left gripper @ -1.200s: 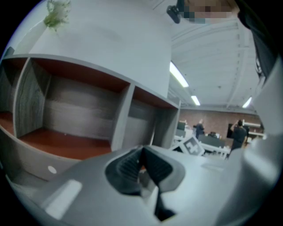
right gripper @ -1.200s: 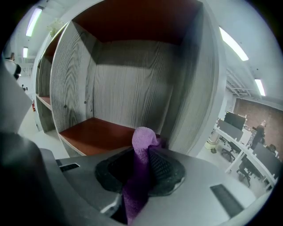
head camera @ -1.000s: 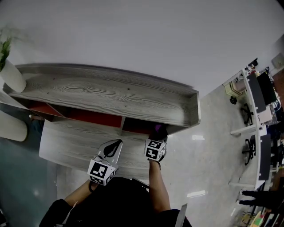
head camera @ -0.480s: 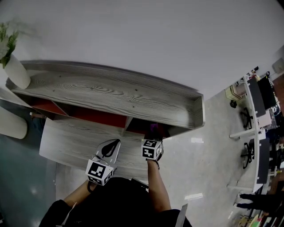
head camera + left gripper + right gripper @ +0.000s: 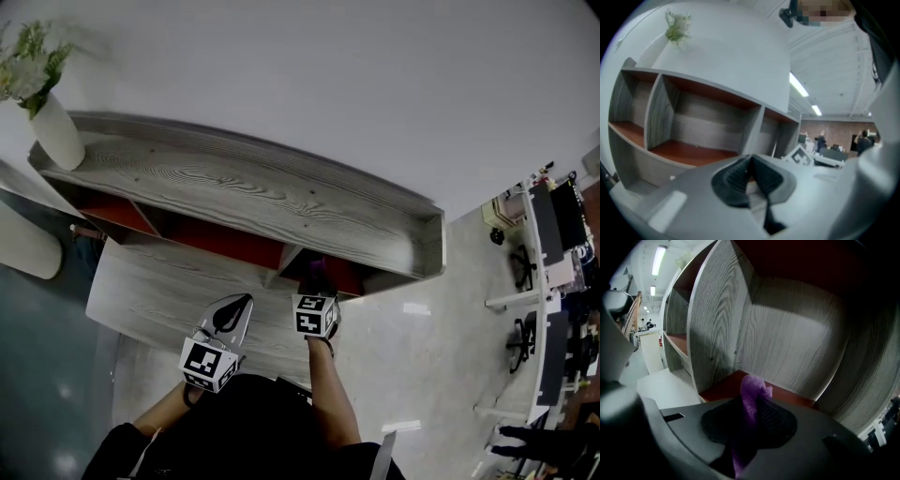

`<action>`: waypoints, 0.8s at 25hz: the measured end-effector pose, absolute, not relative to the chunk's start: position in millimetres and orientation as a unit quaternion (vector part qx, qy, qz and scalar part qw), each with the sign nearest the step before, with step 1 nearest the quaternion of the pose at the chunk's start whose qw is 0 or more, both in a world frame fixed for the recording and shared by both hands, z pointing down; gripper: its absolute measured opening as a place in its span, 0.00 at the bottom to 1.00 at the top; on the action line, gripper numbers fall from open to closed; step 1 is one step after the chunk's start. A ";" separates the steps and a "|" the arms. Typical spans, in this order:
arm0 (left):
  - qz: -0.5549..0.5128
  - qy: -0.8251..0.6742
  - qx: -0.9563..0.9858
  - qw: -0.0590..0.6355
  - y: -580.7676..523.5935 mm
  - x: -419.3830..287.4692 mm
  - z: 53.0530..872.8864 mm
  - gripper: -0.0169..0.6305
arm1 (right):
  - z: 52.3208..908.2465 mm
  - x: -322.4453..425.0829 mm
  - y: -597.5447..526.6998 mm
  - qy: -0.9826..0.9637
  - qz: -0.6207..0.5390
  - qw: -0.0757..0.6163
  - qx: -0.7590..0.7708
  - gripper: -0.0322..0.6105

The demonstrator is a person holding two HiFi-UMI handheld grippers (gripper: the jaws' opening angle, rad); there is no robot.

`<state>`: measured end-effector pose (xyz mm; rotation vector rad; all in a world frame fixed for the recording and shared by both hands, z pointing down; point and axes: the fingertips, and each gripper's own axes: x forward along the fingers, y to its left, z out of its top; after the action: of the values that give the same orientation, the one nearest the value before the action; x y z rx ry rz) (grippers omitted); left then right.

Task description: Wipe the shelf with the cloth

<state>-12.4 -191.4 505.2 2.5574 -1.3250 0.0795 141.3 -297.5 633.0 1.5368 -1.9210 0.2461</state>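
Observation:
A grey wood-grain shelf unit (image 5: 244, 192) with red-brown inner floors stands against the white wall. My right gripper (image 5: 749, 417) is shut on a purple cloth (image 5: 751, 394), whose tip sticks up between the pads. It points into the rightmost compartment (image 5: 797, 348), just above its red floor (image 5: 729, 386). In the head view the right gripper (image 5: 316, 283) sits at that compartment's mouth, the purple cloth (image 5: 314, 275) just showing. My left gripper (image 5: 234, 314) is shut on nothing, held over the lower grey ledge (image 5: 150, 291). From the left gripper (image 5: 750, 176) I see the open compartments (image 5: 693, 126).
A white vase with green plant (image 5: 52, 122) stands on the shelf top's left end. A grey divider panel (image 5: 715, 319) rises close on the left of the right gripper. Desks and office chairs (image 5: 544, 281) stand far right across the pale floor.
The head view has shifted, so the shelf appears lower and more to the right. The right gripper has moved slightly left and deeper toward the compartment mouth. The left gripper has barely moved.

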 end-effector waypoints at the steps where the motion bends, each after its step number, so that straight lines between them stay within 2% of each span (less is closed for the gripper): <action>1: 0.027 -0.458 0.879 0.130 -190.2 -14.9 505.2 0.03 | 633.1 136.8 -297.3 -0.737 0.093 0.328 0.583 0.16; 20: 0.016 -0.491 0.861 0.129 -160.8 -46.7 500.9 0.03 | 635.1 82.5 -282.6 -0.789 0.054 0.339 0.509 0.16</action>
<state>-46.7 -160.8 500.9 2.5043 -1.4275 0.0460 82.5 -282.6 635.1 1.3254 -2.0552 0.1404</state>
